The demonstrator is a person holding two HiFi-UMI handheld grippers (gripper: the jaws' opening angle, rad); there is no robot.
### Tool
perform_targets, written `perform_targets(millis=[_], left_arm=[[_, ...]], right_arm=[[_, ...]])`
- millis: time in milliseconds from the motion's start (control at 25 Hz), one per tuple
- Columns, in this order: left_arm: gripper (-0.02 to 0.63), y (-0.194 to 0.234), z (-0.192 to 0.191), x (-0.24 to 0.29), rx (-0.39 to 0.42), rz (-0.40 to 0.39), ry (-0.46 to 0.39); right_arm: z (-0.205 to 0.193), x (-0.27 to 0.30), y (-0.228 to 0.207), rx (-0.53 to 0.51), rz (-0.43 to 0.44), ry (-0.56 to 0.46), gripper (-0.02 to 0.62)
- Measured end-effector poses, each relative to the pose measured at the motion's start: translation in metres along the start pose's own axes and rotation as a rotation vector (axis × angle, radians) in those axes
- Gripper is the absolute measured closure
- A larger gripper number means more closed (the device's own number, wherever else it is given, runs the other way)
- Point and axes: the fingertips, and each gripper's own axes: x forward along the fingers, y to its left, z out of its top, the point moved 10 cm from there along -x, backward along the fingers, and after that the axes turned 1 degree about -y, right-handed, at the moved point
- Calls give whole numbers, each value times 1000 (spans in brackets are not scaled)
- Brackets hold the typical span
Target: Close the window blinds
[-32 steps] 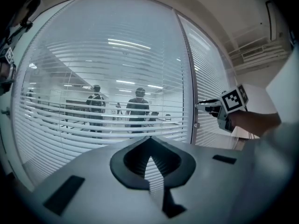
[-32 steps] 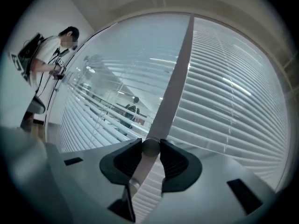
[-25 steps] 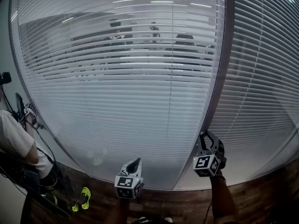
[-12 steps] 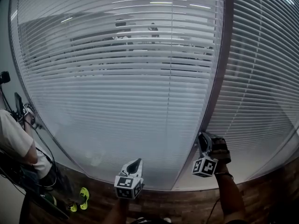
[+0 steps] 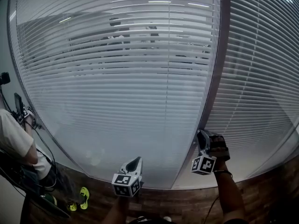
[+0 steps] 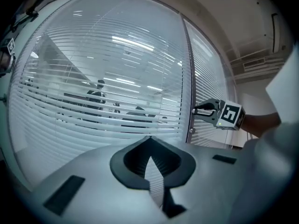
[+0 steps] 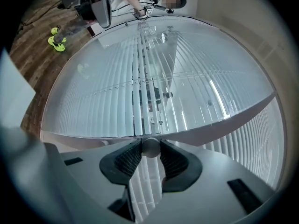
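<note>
Facing two panels of window blinds [image 5: 117,78], split by a grey upright frame post [image 5: 216,78] and reaching down close to the wood floor [image 5: 261,195]. Slats on the wide left panel tilted apart in the upper half, with dark shapes and ceiling lights showing between them; lower slats reading as a paler, denser sheet. Right gripper [image 5: 201,135] held up against the foot of the frame post, its jaws spread fairly wide and pinching a pale round knob [image 7: 150,147] between the ribbed pads, right at the fingertips. Left gripper [image 5: 135,161] low and apart from it, in front of the bottom of the left panel, pointing at the slats without touching them, jaws pressed together at the tips with nothing in them. At the far left edge, a seated person in a white top [image 5: 14,139], with a yellow-green shoe [image 5: 84,194] on the floor nearby.
</note>
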Motion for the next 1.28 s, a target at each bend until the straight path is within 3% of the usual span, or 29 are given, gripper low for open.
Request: perform_targets(millis=[160, 560, 640, 800, 880, 1080, 1280], left_arm=[[606, -2, 1, -2, 7, -1, 1], [606, 0, -5, -2, 0, 11, 18], [606, -3, -5, -1, 2, 3, 18], [606, -4, -5, -1, 3, -2, 19], [606, -4, -6, -1, 6, 0, 20], [606, -7, -4, -1, 2, -9, 18], [606, -5, -6, -2, 1, -1, 15]], right_arm=[[-1, -3, -2, 97, -5, -10, 468], [-2, -27, -18, 617, -35, -83, 467], [-7, -26, -17, 757, -18, -87, 468], [-23, -21, -11, 1173, 17, -107, 466], [-26, -18, -7, 1305, 24, -107, 465], [-16, -10, -2, 1378, -38, -77, 465], [-11, -8, -2, 1379, -87, -28, 465]])
